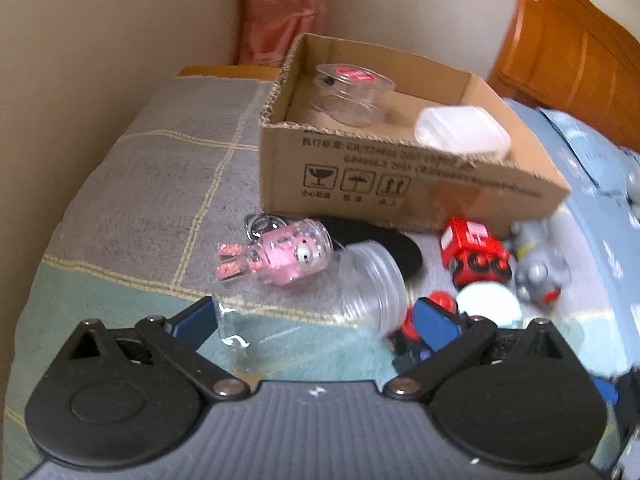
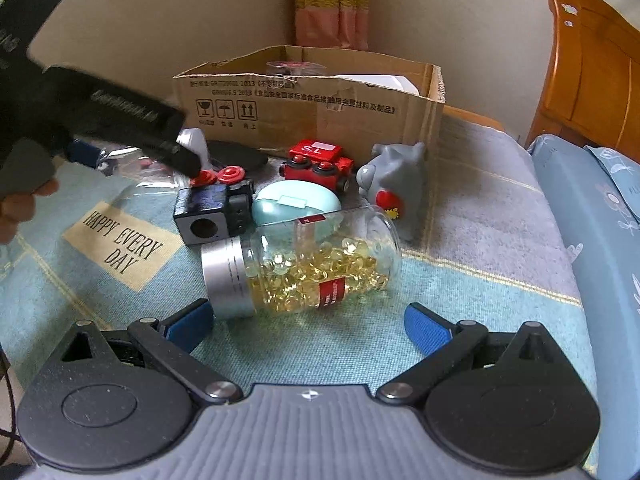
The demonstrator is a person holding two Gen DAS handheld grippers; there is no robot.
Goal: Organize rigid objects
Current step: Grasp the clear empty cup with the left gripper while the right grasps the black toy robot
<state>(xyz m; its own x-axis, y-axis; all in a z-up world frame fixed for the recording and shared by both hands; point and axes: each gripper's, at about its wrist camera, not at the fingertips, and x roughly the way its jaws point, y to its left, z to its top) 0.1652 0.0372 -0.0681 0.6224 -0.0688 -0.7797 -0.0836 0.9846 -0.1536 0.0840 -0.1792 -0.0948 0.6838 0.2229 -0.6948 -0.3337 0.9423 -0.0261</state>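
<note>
Print on the cardboard box [image 1: 400, 176] is too blurred to read; the black toy block [image 1: 406, 350] sits half hidden behind the left gripper's finger [image 1: 434, 322]

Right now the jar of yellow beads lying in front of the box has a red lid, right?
Not quite. The jar of yellow beads does lie on its side in front of the cardboard box, but its lid is silver, not red. Only the label is red. The right wrist view shows it.
</note>
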